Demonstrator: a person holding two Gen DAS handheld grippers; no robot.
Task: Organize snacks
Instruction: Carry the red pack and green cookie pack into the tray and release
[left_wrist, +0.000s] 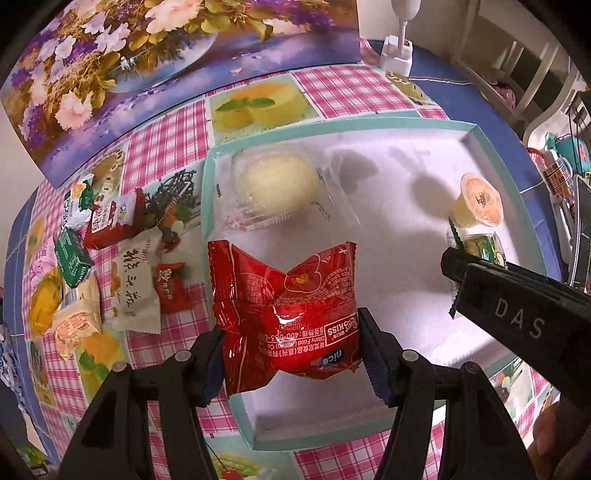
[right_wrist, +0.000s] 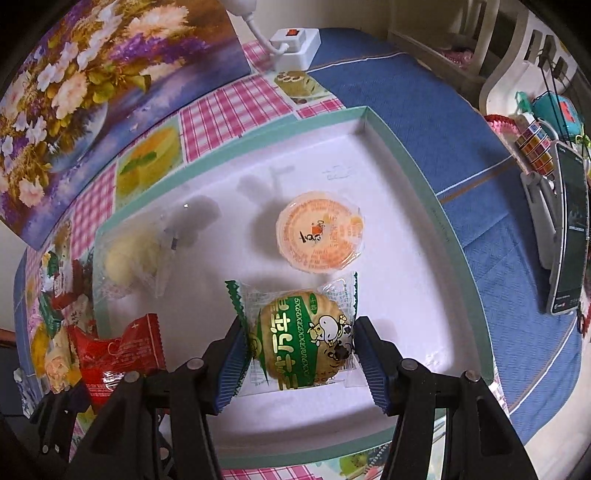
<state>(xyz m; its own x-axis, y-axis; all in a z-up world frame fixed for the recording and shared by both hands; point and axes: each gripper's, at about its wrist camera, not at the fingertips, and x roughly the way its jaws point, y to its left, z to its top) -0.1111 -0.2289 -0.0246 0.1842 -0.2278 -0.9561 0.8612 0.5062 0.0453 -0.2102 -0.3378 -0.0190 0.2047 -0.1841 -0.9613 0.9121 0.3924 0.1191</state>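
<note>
My white tray with the teal rim (right_wrist: 402, 147) holds a clear-wrapped pale bun (left_wrist: 277, 181) at its left end and an orange-lidded jelly cup (right_wrist: 319, 236) toward the right, with bare white floor between them. In my left gripper (left_wrist: 291, 354) I have the red snack packet (left_wrist: 284, 295) clamped over the tray's near-left edge. My right gripper (right_wrist: 299, 350) pinches the green-wrapped pastry (right_wrist: 299, 339), just below the cup. Loose snacks (left_wrist: 92, 266) lie on the checked tablecloth (left_wrist: 332, 85) left of the tray.
</note>
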